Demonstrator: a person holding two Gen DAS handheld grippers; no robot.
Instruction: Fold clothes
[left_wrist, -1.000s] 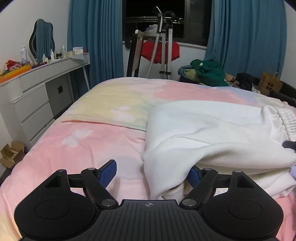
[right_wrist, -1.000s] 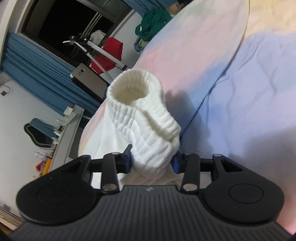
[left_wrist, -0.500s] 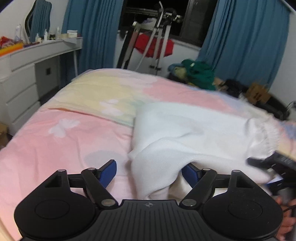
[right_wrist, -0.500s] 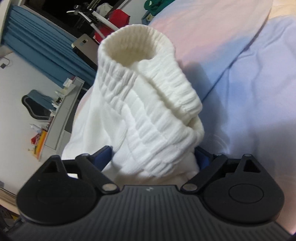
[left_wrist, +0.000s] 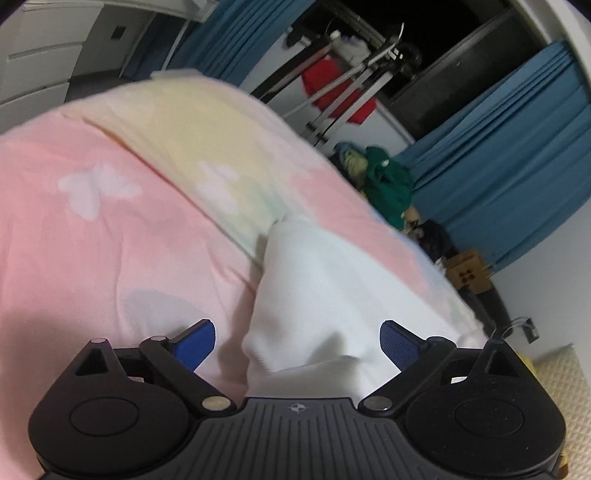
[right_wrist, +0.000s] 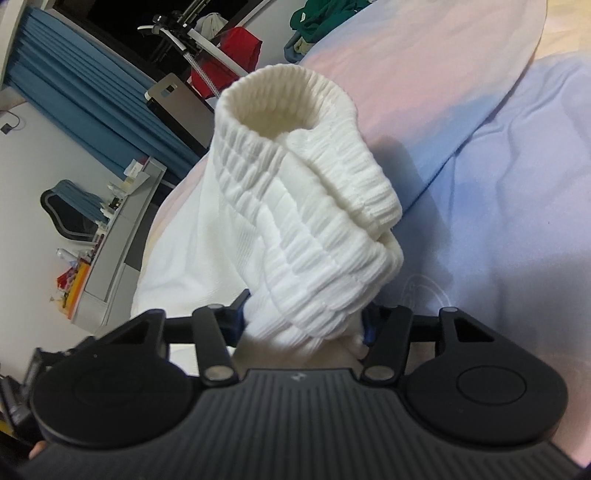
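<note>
Left claw (left_wrist: 297, 341): jaws opening wide, blue pads clear of the cloth between them.
White garment (left_wrist: 332, 295): spread on the bed (left_wrist: 110, 229); no readable label or writing.
Right claw (right_wrist: 304, 321): jaws closing, pads pressing the bunched garment below its ribbed cuff (right_wrist: 317, 122).
Background: blue curtain (left_wrist: 517, 155), green clothes pile (left_wrist: 388, 184).

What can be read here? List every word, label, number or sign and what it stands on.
No readable text in either view.
Round print on the blue sheet: too faint to read.
Cardboard box: dark dots only, no words.
Bottle on the dresser: label too small.
</note>
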